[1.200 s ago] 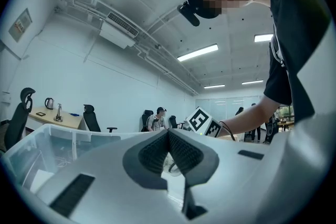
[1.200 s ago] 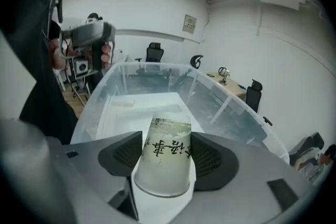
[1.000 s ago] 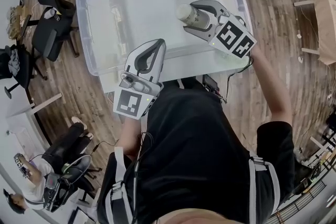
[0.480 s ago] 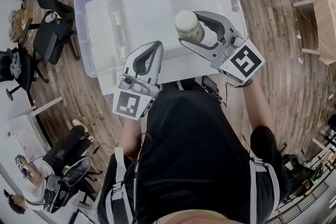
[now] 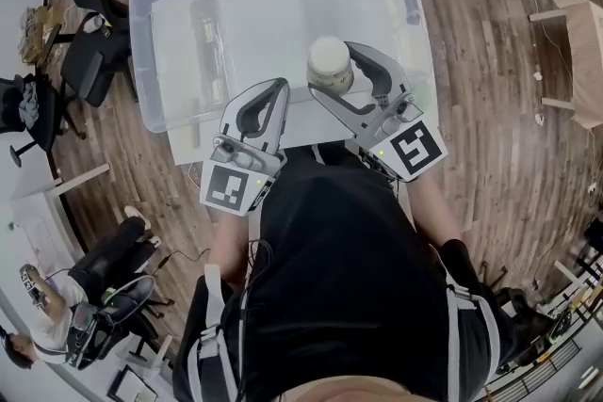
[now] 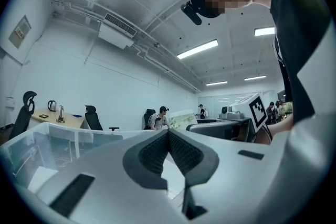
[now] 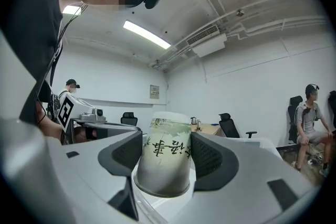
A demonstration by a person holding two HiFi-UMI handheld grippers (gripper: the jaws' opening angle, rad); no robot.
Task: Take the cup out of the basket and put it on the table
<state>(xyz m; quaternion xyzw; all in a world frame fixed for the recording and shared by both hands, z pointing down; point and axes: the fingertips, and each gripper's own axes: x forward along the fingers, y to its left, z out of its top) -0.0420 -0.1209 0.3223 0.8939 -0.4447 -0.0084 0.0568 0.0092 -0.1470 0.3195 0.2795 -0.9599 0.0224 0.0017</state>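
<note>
Two grippers work at basket (image 5: 139, 33)'s near edge. Over past second right gripper (image 5: 332, 69) drew cup (image 5: 329, 61) up from basket's right side toward near rim. Cup now airborne and lift-out looks nearly done; setting on table (image 5: 193, 144) remains. Only right gripper view shows pads (image 7: 125, 155) squeezing cup's printed sides. Left gripper (image 5: 275, 89) unmoved; its view shows jaws together, empty.
</note>
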